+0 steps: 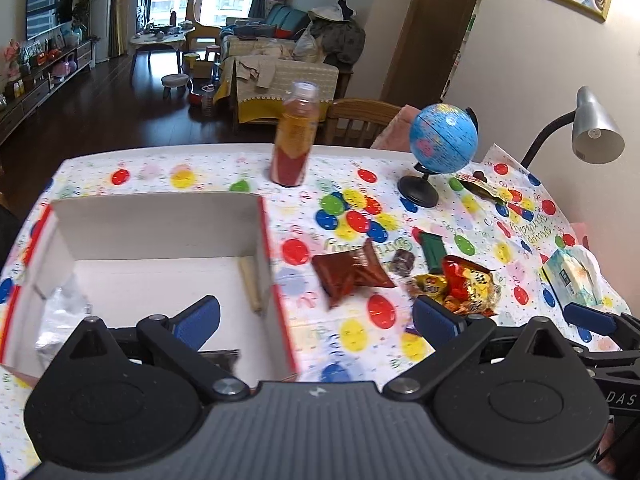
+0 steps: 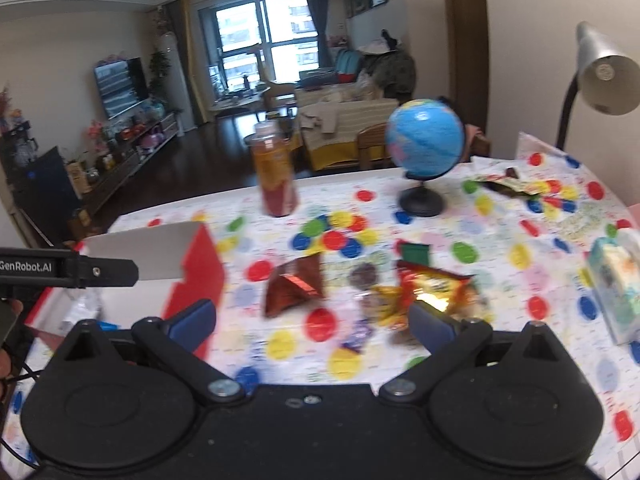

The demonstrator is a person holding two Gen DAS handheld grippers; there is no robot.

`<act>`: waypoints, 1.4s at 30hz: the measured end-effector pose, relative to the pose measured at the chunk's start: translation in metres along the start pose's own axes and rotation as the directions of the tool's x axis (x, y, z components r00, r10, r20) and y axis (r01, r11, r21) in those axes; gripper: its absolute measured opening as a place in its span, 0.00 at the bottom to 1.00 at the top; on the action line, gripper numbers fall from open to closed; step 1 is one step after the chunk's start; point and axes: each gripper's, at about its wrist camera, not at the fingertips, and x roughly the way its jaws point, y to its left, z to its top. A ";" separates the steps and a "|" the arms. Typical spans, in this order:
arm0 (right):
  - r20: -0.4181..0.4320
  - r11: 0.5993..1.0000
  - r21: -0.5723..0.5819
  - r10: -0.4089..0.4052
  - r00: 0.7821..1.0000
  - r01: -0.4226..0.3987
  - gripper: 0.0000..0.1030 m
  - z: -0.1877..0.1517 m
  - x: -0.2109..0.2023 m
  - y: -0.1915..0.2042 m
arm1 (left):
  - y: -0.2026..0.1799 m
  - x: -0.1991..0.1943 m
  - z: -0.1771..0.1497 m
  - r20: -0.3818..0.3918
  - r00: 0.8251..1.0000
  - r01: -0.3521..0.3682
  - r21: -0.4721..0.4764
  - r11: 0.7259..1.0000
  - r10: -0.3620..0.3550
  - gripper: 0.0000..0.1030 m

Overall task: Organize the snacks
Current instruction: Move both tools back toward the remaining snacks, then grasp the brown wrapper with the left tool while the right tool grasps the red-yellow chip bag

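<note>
A white open box with red trim [image 1: 160,224] sits at the table's left and holds a tan stick snack [image 1: 251,286], a clear wrapper [image 1: 60,312] and a dark packet [image 1: 224,358]. My left gripper [image 1: 316,320] is open and empty, straddling the box's right wall. Loose snacks lie to the right: a brown-red packet [image 1: 350,272], a round dark candy [image 1: 402,260], a green packet [image 1: 432,246] and a red-yellow bag [image 1: 468,286]. My right gripper [image 2: 312,320] is open and empty above these snacks; the brown-red packet [image 2: 296,284] and the red-yellow bag [image 2: 436,284] lie ahead of it.
A tall bottle with orange and red contents [image 1: 294,136] stands behind the box. A blue globe [image 1: 442,138], a grey desk lamp [image 1: 592,128], a torn wrapper [image 1: 480,188] and a tissue pack [image 1: 572,276] occupy the right side. A wooden chair [image 1: 360,120] stands beyond the far edge.
</note>
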 end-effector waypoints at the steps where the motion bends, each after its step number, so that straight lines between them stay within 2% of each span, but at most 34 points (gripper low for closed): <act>1: 0.002 1.000 -0.003 -0.016 1.000 0.016 1.00 0.001 0.001 -0.007 | -0.006 0.005 0.001 -0.003 1.000 0.004 -0.005 1.000 -0.004 1.00; 9: -0.023 0.997 0.030 -0.072 0.997 0.073 0.99 0.002 0.022 -0.065 | -0.053 0.050 0.009 -0.028 0.999 -0.028 0.035 0.999 0.029 1.00; 13: -0.062 0.994 0.076 -0.069 0.996 0.073 0.97 0.003 0.039 -0.091 | -0.069 0.073 0.013 -0.042 0.998 -0.053 0.056 0.997 0.056 1.00; 21: -0.114 0.995 0.078 -0.055 0.992 0.064 0.92 0.002 0.079 -0.119 | -0.086 0.129 0.025 -0.109 0.989 -0.093 0.072 0.993 0.101 1.00; 26: -0.152 0.994 0.073 -0.067 0.986 0.079 0.89 0.002 0.109 -0.130 | -0.088 0.169 0.031 -0.169 0.975 -0.131 0.082 0.988 0.144 1.00; 35: -0.208 0.992 0.079 -0.083 0.975 0.102 0.86 0.000 0.153 -0.133 | -0.073 0.235 0.038 -0.284 0.934 -0.212 0.043 0.976 0.215 0.99; 39: -0.229 0.990 0.072 -0.099 0.968 0.118 0.85 -0.002 0.167 -0.129 | -0.064 0.256 0.038 -0.324 0.919 -0.228 0.023 0.973 0.223 0.99; 42: -0.247 0.989 0.069 -0.113 0.962 0.133 0.86 -0.004 0.176 -0.127 | -0.060 0.266 0.037 -0.347 0.915 -0.216 0.005 0.976 0.204 0.99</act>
